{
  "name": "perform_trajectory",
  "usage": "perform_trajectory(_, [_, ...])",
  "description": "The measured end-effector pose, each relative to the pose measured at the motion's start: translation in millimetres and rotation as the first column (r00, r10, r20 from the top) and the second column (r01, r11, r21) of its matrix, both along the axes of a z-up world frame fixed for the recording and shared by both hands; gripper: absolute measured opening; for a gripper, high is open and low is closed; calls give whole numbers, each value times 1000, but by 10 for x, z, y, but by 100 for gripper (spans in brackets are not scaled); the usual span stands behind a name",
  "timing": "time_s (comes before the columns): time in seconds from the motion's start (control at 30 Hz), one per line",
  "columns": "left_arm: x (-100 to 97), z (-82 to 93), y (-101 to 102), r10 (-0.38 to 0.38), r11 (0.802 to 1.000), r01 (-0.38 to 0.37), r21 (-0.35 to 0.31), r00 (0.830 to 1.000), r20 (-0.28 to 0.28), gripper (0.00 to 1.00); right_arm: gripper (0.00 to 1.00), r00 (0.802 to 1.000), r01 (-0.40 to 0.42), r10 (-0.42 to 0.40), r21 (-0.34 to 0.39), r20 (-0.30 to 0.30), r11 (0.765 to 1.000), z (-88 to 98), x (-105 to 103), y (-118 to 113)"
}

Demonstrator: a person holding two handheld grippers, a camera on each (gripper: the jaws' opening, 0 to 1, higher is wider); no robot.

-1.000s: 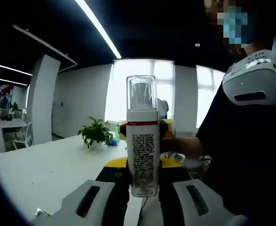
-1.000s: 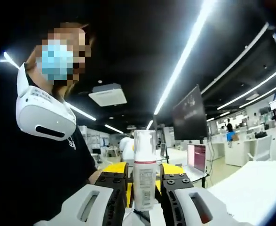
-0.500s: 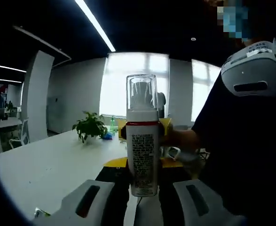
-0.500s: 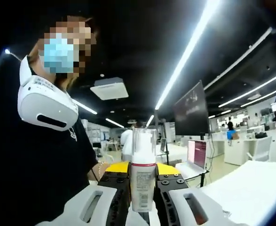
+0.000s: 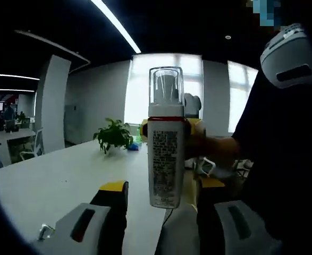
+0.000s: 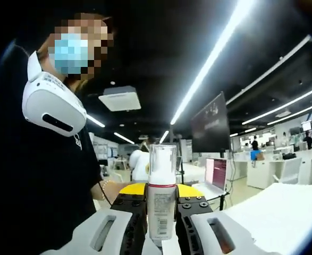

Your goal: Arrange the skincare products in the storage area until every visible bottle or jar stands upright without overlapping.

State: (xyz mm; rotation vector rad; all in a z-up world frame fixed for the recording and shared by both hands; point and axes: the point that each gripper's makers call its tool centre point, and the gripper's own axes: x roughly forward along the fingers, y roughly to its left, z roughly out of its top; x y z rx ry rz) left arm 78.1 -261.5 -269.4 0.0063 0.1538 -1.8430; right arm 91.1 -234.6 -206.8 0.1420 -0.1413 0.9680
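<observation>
The right tool (image 6: 161,234) is pinching a bottle (image 6: 161,204) near its base, the black pads pressed against both sides. The bottle stands upright between the jaws: a white body with small print, a thin red band at the shoulder and a clear cap over a white pump. Beyond it sits a yellow and black part, probably the other tool, though I cannot tell for sure. A person (image 6: 44,175) in a dark top with a white device round the neck is to the left. Ceiling light strips, a dark monitor (image 6: 210,127) and a laptop (image 6: 215,175) on a stand lie behind, and a white table (image 6: 272,212) runs along the lower right.

The left tool (image 5: 161,223) is spread wide, its jaws well apart on either side of the same bottle (image 5: 165,154) and not touching it. Here the bottle is held up off the table, its printed back turned this way, gripped further back by the yellow and black right tool (image 5: 193,139). The person's dark sleeve (image 5: 283,175) is on the right. A white table (image 5: 44,186) stretches to the left, with a potted plant (image 5: 113,137) on it near the bright windows.
</observation>
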Motion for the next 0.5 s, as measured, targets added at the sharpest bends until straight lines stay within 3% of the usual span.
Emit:
perform_trajectory(0.17, [50,-112,9,44,999,-44,9,999,-20,59,9,1000,11,-11,-13,-3,1000,-66,3,-7])
perform_trajectory(0.5, [220,-513,44,176,980,-179,82,983,45,87,9,999,42,-42,-48,-17,998,-318,19,-50])
